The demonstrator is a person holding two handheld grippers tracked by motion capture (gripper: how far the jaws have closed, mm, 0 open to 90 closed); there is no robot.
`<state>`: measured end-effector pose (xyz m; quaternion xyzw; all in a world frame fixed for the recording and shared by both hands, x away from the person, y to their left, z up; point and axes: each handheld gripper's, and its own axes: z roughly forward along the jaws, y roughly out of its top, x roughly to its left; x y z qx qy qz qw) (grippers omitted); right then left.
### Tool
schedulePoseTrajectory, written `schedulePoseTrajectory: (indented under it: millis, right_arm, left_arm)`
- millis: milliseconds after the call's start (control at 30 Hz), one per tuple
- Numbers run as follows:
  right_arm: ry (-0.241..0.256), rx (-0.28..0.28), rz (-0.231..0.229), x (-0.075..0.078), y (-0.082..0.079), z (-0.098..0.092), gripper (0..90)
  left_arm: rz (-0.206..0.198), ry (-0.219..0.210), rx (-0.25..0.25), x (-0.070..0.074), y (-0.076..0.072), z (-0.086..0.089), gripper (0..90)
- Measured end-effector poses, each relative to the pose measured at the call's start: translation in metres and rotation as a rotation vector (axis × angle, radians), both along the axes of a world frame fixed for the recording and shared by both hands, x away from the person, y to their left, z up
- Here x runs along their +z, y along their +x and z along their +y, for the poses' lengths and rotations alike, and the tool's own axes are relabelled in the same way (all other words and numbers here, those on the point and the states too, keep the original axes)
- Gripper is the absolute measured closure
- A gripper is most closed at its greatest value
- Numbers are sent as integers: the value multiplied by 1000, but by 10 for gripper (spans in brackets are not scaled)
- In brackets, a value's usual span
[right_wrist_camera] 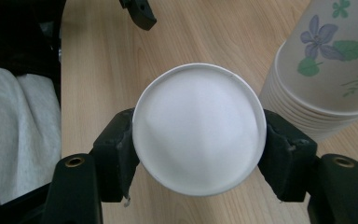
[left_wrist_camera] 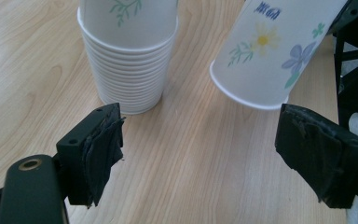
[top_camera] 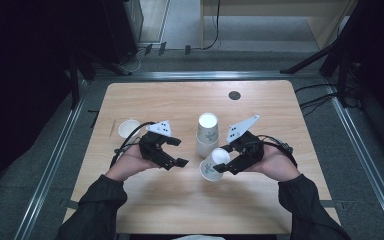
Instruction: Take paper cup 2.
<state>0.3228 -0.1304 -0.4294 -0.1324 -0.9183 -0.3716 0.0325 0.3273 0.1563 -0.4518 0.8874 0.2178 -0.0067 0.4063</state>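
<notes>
right claw (top_camera: 222, 161) gripping tilted cup (top_camera: 214, 164), left claw (top_camera: 178, 151) agape

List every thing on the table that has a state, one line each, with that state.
Left tongs: open, holding nothing, jaws wide apart.
Right tongs: shut on the held cup.
Held cup: tilted, off the table, gripped at its sides.
Cup stack: upright on the table, nested, untouched.
Single cup: upright by the table's left edge, apart from both tongs.
</notes>
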Motion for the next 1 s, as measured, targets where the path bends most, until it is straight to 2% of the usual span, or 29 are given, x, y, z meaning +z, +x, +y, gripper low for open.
schedulePoseTrajectory:
  millis: [100, 233, 333, 600, 700, 800, 1000]
  right_arm:
    - [17, 8, 3, -6, 2, 1, 354]
    - [46, -13, 18, -14, 5, 0, 354]
    - [49, -12, 21, -17, 5, 1, 354]
    - [89, -11, 40, -20, 4, 2, 354]
    - [100, -3, 40, -21, 3, 4, 354]
    - [105, 0, 45, -21, 3, 6, 353]
    - [119, 16, 48, -19, 2, 9, 353]
  left_arm:
    - [-5, 8, -14, -1, 0, -4, 151]
    - [-7, 10, -20, -2, -1, -6, 151]
    - [-1, -3, -27, -4, -2, -9, 151]
    - [-6, 0, -55, -7, -6, -19, 150]
    - [-3, -16, -64, -9, -7, -22, 151]
    - [-6, -11, -91, -11, -9, -26, 151]
    - [-5, -37, -136, -12, -15, -33, 153]
